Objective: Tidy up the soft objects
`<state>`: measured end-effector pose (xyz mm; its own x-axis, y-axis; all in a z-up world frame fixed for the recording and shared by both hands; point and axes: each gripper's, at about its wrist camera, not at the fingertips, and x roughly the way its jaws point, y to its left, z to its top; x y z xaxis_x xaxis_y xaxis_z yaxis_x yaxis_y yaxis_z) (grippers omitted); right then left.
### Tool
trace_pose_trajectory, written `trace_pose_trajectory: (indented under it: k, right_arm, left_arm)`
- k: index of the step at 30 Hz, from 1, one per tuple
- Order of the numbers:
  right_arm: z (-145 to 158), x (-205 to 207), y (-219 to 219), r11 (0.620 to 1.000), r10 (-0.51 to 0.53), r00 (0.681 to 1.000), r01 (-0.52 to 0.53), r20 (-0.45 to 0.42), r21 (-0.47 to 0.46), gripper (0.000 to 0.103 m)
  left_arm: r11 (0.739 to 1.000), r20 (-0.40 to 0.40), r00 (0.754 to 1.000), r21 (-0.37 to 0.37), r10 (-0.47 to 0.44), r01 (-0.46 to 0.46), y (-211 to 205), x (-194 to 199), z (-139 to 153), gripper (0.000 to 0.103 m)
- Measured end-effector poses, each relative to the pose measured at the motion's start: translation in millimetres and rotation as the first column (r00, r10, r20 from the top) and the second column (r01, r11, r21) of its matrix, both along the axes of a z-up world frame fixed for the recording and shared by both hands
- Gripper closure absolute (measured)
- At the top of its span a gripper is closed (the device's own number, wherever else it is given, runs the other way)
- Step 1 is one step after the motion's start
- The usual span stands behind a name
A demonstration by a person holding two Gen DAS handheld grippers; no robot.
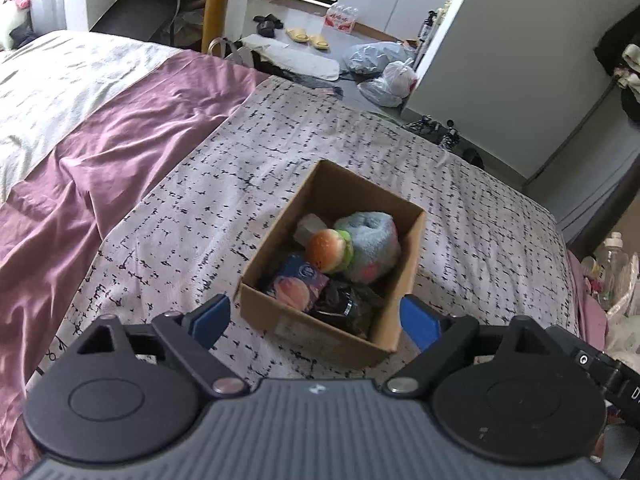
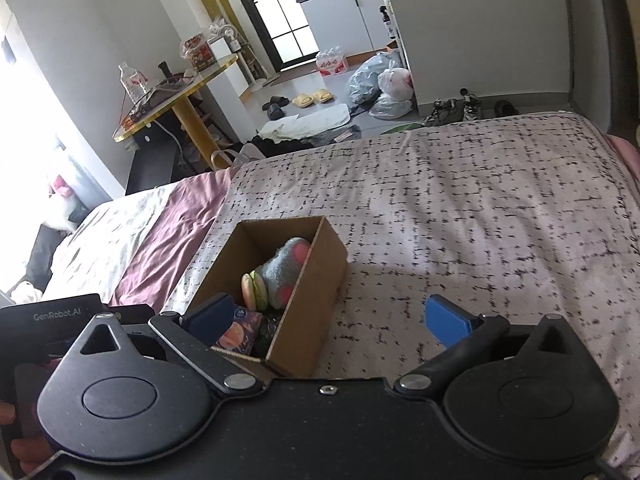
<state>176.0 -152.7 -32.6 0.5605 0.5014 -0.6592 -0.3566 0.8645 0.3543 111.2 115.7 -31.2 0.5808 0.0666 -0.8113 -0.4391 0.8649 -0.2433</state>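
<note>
A brown cardboard box [image 1: 404,264] stands on the patterned bed cover [image 1: 224,200]. Inside lie a burger plush [image 1: 329,250], a blue-grey paw plush [image 1: 370,246], a purple-pink packet [image 1: 298,282], a dark wrapped item [image 1: 346,306] and a pale block [image 1: 310,228]. My left gripper [image 1: 316,320] is open and empty, above the box's near end. In the right wrist view the box [image 2: 316,280] holds the burger plush [image 2: 254,290] and the paw plush [image 2: 286,270]. My right gripper [image 2: 330,316] is open and empty, its left finger over the box's near corner.
A mauve sheet [image 1: 80,184] lies left of the patterned cover. Beyond the bed's foot are a yellow-legged table [image 2: 180,92], slippers [image 2: 312,98], filled plastic bags [image 2: 380,84] and shoes [image 2: 456,110] on the floor. A grey wall [image 1: 520,60] stands right.
</note>
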Motion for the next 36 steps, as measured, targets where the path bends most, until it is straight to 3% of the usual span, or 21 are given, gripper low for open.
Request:
trace_pose_trajectory:
  k: [5,9,22,36]
  right_arm:
    - [3.3,-17.3,-21.8,1.0,-0.006,1.0,0.006,0.005,0.002,0.0]
    - [6.6,-30.8,-38.2,1.0,-0.02,1.0,0.02,0.002,0.02,0.0]
    - [28.2,-70.9,-64.4,0.998,-0.056,0.998,0.055,0.038,0.032,0.0]
    - [57.1,-117.2,-74.0,0.996,-0.087,0.991,0.087,0.107,-0.003,0.0]
  left_arm:
    - [0.999,0.017,0.999,-0.015,-0.04,0.04,-17.9,-14.4,5.4,0.006]
    - [0.999,0.026,0.998,0.019,-0.05,0.05,-29.7,-27.5,11.5,0.0]
    - [0.99,0.05,0.994,0.103,-0.099,0.093,-55.2,-70.3,30.0,0.0]
    - [0.979,0.148,0.978,0.161,-0.147,0.123,-69.8,-120.8,72.2,0.0]
